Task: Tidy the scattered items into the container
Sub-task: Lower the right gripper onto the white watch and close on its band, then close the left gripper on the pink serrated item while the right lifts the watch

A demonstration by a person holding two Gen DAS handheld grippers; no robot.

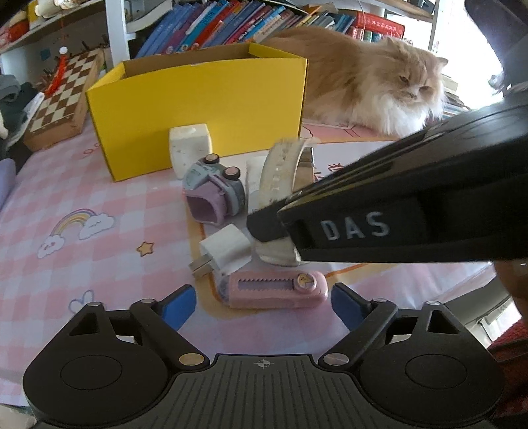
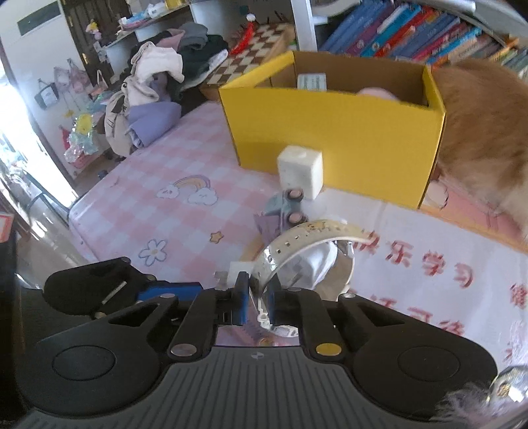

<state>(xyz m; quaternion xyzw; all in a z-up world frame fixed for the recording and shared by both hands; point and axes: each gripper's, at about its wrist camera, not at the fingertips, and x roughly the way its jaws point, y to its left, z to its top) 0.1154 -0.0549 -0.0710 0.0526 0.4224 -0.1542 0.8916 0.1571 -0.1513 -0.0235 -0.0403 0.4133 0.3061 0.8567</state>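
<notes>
A yellow cardboard box [image 1: 198,109] stands open at the back of the pink checked table; it also shows in the right wrist view [image 2: 333,145], with some items inside. My right gripper [image 2: 255,303] is shut on a pale perforated watch strap [image 2: 310,234]; the strap [image 1: 280,171] and the gripper [image 1: 274,227] show in the left wrist view. My left gripper [image 1: 262,305] is open around a pink utility knife [image 1: 274,290]. A white charger plug [image 1: 224,250], a toy car [image 1: 214,188] and a white block [image 1: 189,148] lie in front of the box.
A fluffy orange cat [image 1: 373,85] lies right of the box. A chessboard [image 1: 62,99] sits at the left, bookshelves [image 1: 231,26] behind. A pile of clothes [image 2: 158,85] lies beyond the table's left edge.
</notes>
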